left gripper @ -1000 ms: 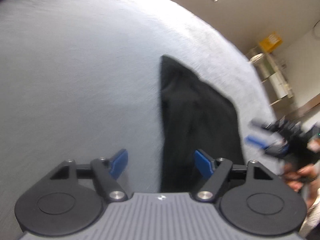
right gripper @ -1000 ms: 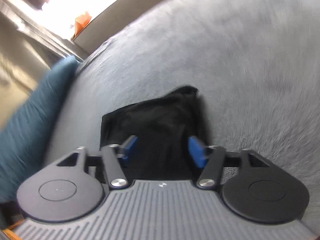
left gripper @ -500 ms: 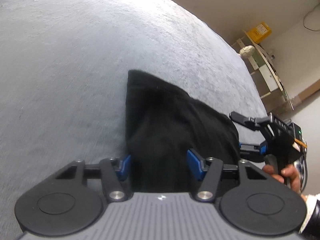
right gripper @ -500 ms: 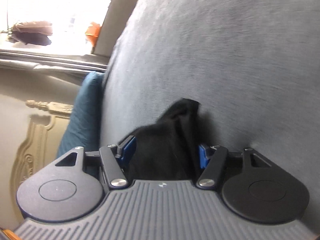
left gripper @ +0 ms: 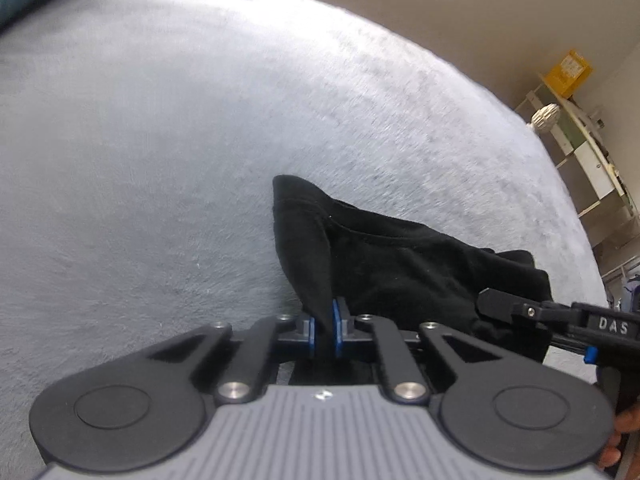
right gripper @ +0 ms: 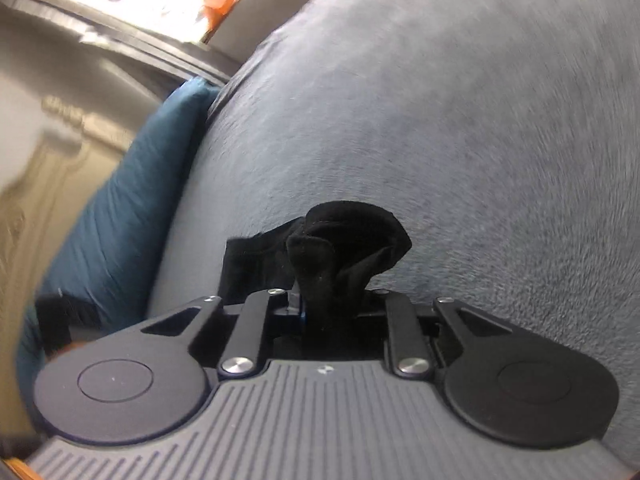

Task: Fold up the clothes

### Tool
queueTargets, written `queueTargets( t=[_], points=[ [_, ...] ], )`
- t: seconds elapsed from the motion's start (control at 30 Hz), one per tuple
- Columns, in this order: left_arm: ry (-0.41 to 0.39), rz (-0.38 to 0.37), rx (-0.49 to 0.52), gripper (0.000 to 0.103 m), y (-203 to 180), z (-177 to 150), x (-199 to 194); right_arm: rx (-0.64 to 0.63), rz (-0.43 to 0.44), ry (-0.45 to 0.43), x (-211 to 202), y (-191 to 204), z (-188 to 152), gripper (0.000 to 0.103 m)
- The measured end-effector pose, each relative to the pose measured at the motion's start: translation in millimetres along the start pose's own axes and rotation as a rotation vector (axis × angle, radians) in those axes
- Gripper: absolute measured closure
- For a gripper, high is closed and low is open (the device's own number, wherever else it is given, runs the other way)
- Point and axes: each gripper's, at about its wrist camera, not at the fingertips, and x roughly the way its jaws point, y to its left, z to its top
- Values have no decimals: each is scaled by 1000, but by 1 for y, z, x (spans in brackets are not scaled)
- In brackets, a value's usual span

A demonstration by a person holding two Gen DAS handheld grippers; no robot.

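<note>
Garment [left gripper: 400, 264], black, lay bunched on grey bed [left gripper: 160, 160]. Left claw [left gripper: 324, 330] closing, pads pinched on near edge fold. Right claw [right gripper: 320, 312] closing too, clamped on bunched cloth [right gripper: 348, 248] at other corner. Teal pillow [right gripper: 120, 220] beside bed edge.

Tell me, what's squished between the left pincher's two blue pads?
A fold of the black garment. The left gripper is closing on it, as the left wrist view shows.
</note>
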Motion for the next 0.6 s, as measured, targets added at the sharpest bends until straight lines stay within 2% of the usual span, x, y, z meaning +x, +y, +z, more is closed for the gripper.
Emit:
queueTargets(
  t=[0.13,0.3,0.5,0.6],
  points=[
    [-90,-16,51,94,-14,-10,-37,-142,-55,-49,-32,30,-7,89],
    [-204,-50,90,94,-28,-39,-100,-258,-106,-172,-77,70,-31,89],
    [-342,-66,158,94,-46,-84,-179,-366,-131,-332,-146,116,-87,89],
    [-385,-73,178,95,-52,-105,-217,-388,-137,-400,-183,136,-116,89]
  ],
)
